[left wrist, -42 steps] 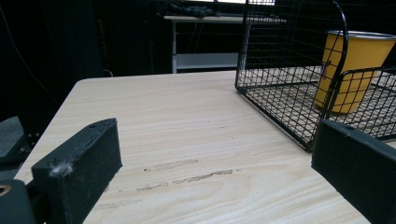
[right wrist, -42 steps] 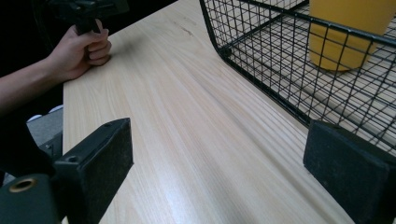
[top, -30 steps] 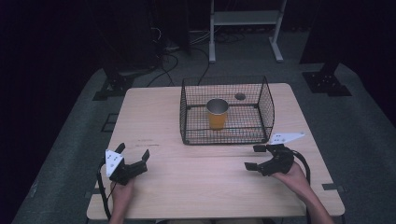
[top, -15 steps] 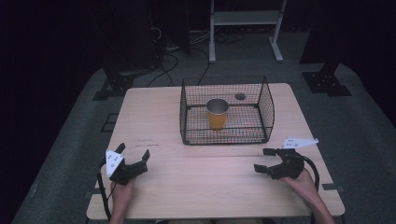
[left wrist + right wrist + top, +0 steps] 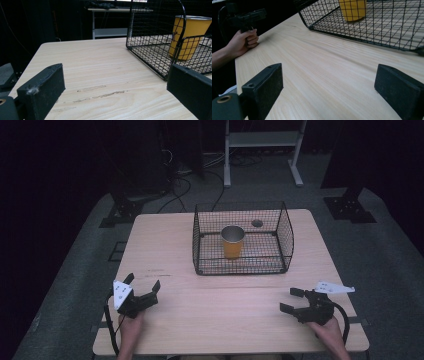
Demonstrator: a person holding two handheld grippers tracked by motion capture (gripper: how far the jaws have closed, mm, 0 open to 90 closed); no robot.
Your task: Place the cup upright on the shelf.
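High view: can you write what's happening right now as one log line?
left gripper: open, empty, near table edge | right gripper: open, empty, near table edge | yellow cup: upright inside wire basket | table: bare between grippers

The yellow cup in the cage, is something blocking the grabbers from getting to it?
Yes. The yellow cup stands upright inside the black wire basket, whose mesh walls lie between it and both the left gripper and right gripper. The basket looks open on top, so reaching in from above seems possible. Bare table lies in between.

High view overhead, gripper views low, sharing wire basket (image 5: 243, 240)
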